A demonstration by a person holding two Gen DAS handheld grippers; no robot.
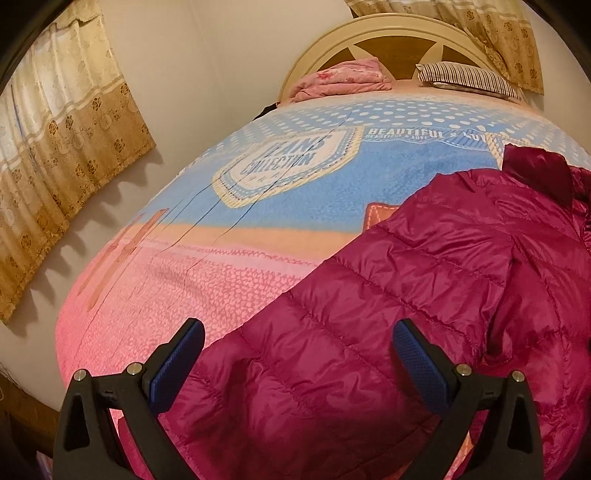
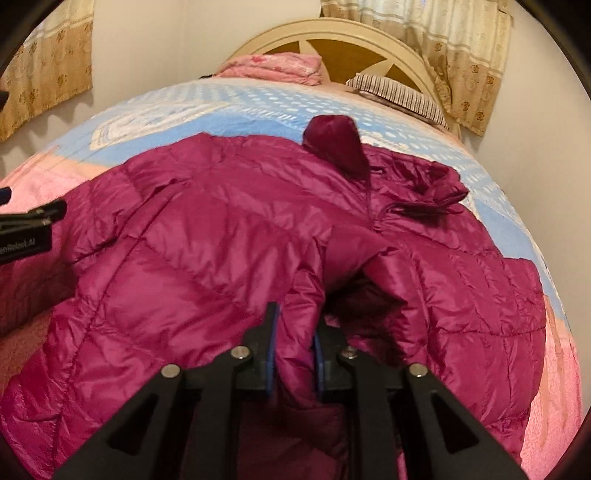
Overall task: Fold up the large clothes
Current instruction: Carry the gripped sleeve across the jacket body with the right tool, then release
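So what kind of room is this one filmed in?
A home bedroom, most likely: a bed with an arched headboard, a striped pillow against it, and patterned curtains on the wall.

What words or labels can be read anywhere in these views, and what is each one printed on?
"BEAUTIFUL": white band on the blanket; smaller line beneath it blurred.
"JEANS COLLECTION": badge print on the blanket; "JEANS" is partly creased, the small line below unreadable.
"...nRobot.AI": label on the left gripper, start cut off.
Jacket: no text visible.

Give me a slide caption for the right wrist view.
Right gripper with a fold of the magenta puffer jacket between its jaws.
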